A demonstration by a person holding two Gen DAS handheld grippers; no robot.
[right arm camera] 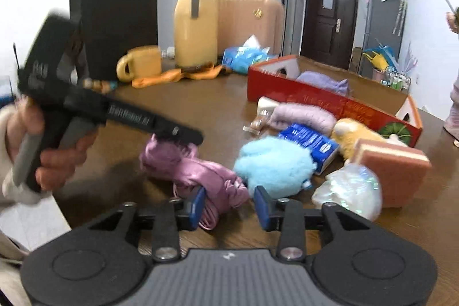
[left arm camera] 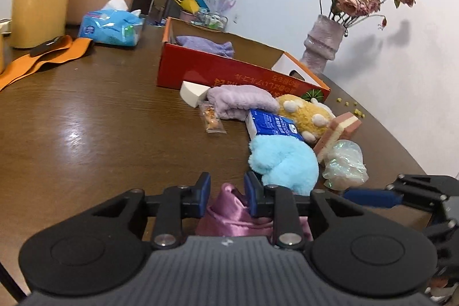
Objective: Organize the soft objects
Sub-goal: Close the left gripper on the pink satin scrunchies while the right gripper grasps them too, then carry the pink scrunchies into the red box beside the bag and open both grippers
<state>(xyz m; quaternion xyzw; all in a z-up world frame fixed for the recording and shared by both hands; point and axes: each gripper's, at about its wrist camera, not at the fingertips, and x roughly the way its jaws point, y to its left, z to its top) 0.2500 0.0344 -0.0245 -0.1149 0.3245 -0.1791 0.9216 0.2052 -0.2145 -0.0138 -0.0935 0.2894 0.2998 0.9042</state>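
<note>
My left gripper (left arm camera: 227,192) is shut on a pink satin pouch (left arm camera: 229,217), gripping its top; the right wrist view shows it (right arm camera: 186,138) on the pouch (right arm camera: 195,171), which rests on the table. My right gripper (right arm camera: 229,207) is open, its fingers around the pouch's near end and cord. A blue plush (right arm camera: 275,162), yellow plush (right arm camera: 355,139), lilac fluffy cloth (right arm camera: 301,115) and pink sponge (right arm camera: 393,168) lie close by. The red cardboard box (left arm camera: 229,68) behind holds a purple cloth (left arm camera: 206,43).
On the brown table are a blue tissue pack (left arm camera: 275,126), an iridescent plastic bag (left arm camera: 344,165), a snack packet (left arm camera: 212,119), a white sponge (left arm camera: 192,93), a vase of dried roses (left arm camera: 324,45), a blue tissue bag (left arm camera: 112,27), a yellow jug (right arm camera: 195,22) and a mug (right arm camera: 143,63).
</note>
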